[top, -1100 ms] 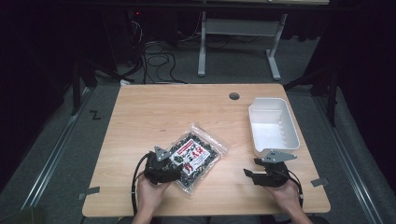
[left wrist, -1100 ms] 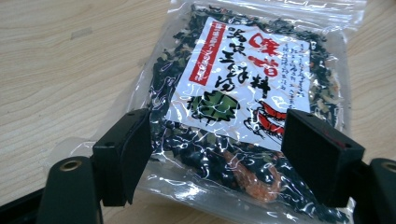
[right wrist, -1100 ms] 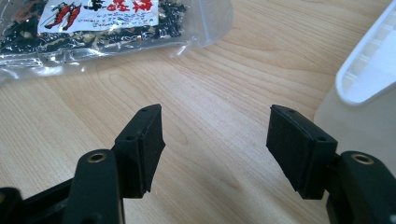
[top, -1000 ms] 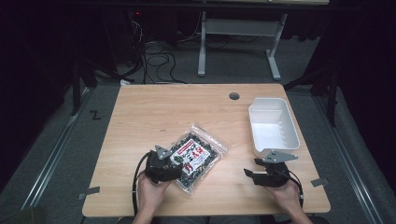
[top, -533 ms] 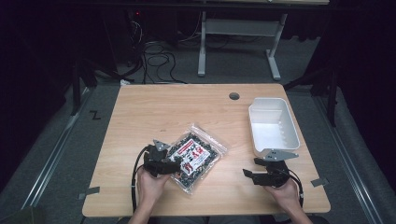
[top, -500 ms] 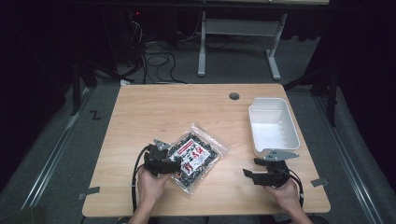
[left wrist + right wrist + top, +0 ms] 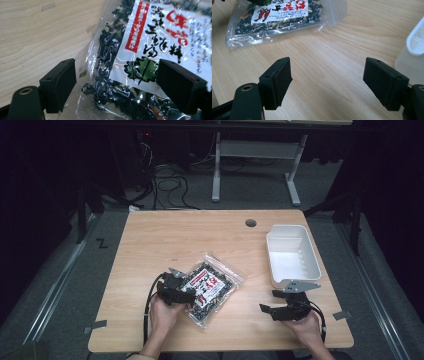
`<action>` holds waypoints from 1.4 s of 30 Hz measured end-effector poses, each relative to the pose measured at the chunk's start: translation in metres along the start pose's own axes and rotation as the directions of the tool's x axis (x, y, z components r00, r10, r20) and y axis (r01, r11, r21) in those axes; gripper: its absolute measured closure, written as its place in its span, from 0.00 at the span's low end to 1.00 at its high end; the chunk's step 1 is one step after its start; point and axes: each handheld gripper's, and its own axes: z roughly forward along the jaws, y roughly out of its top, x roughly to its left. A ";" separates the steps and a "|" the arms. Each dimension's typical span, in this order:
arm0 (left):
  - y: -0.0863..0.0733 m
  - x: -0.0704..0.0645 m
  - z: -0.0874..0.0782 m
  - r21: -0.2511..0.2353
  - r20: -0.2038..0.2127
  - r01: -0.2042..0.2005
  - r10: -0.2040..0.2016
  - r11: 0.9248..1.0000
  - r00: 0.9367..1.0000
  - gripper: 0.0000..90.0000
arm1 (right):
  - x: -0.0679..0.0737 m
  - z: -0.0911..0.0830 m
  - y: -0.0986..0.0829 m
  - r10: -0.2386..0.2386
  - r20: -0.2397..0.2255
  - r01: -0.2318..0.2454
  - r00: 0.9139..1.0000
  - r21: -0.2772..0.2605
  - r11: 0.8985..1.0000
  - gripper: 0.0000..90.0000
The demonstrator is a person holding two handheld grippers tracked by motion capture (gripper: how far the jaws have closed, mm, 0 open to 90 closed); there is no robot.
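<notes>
Wooden table (image 7: 150,240) under the high view, dark floor on every side, black cables (image 7: 167,175) and a grey desk frame (image 7: 252,150) on the floor beyond the far edge; at the near left, left hand (image 7: 162,314) wrapped round the left gripper (image 7: 189,296), jaws spread wide, set low over the near left corner of a clear plastic bag (image 7: 210,287); in the left gripper view, one black jaw over bare wood beside the bag's edge, the other over the bag's white printed label (image 7: 162,32), the dark dried contents lying between the two, no grip on the film visible; whether the pads touch the bag, cannot tell; bag flat on the table just left of centre, turned at a slant, red and black print on the label; further right, a round hole (image 7: 250,223) in the tabletop near the far edge; right of that, a white rectangular tub (image 7: 305,250) standing near the right edge, open side up; near right, right hand (image 7: 307,330) holding the right gripper (image 7: 266,309), jaws likewise spread apart, pointing left toward the bag over bare wood, well apart from it; grey three-cornered plate on top just touching the tub's near rim in the high view; in the right gripper view, bag (image 7: 279,17) at upper left, tub wall (image 7: 412,50) at the right edge.
</notes>
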 end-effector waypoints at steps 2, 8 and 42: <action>0.000 -0.001 0.000 0.001 -0.004 -0.008 0.008 1.000 1.000 0.21 | 0.000 0.000 -0.001 -0.002 0.005 0.002 1.000 0.001 1.000 0.29; -0.002 -0.002 0.003 0.010 -0.009 -0.046 0.046 0.999 0.999 0.26 | -0.003 0.001 -0.003 0.004 0.014 -0.004 1.000 -0.003 1.000 0.39; -0.011 -0.016 -0.001 0.014 0.105 -0.165 0.163 0.986 0.981 0.33 | 0.007 0.003 -0.002 -0.048 0.018 0.047 0.999 0.009 0.999 0.49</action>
